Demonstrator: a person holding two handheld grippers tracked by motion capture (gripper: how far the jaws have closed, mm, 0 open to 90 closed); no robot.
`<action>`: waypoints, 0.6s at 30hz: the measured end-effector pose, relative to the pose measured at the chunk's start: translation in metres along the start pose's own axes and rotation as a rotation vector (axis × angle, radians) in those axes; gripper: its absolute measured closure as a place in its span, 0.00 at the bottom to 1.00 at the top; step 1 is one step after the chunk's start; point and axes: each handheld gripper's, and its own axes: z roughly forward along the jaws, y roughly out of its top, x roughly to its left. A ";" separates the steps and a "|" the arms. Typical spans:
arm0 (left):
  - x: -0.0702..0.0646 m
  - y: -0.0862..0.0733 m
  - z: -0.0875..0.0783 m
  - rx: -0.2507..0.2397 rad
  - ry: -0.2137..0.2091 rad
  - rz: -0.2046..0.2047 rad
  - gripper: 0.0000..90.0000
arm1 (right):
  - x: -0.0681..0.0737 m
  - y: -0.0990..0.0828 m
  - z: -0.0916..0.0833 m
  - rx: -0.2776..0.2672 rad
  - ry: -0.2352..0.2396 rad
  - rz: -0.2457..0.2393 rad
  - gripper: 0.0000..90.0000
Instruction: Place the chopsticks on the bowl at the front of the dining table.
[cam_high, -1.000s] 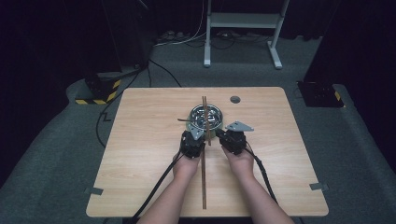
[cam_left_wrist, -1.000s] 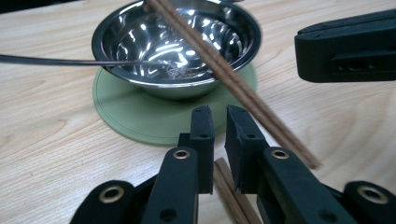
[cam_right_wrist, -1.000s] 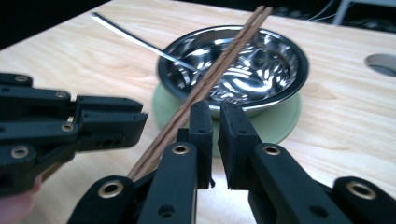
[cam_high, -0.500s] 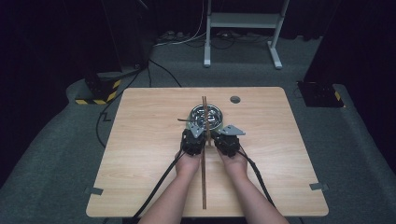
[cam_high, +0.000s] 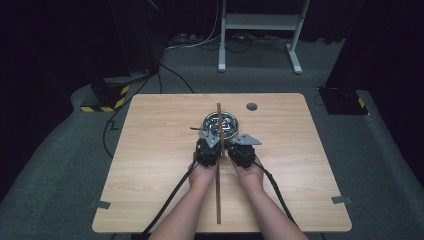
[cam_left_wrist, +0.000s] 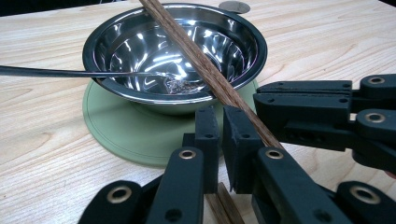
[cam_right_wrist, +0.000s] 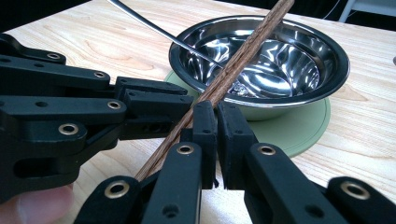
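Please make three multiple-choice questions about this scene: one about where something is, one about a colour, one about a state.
1. Where does the long wooden stick lie?
A. across the steel bowl
B. on the floor
C. inside a drawer

2. What colour is the round mat under the bowl?
A. red
B. green
C. blue

3. How do the jaws of the right gripper stand?
A. wide open
B. closed together
C. removed

Answers: 1 A, the stick crosses the bowl's rim; 2 B, the mat is pale green; 3 B, almost no gap shows between them.
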 end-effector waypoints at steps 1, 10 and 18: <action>0.000 0.000 0.000 0.001 -0.001 0.000 0.94 | 0.000 0.000 0.000 0.001 0.001 -0.006 0.96; 0.002 0.000 -0.001 0.002 -0.006 0.013 0.94 | 0.001 0.000 0.001 0.001 0.007 -0.009 0.95; 0.003 0.000 0.000 0.004 0.000 0.006 0.94 | 0.000 0.000 0.000 -0.003 0.005 -0.001 0.95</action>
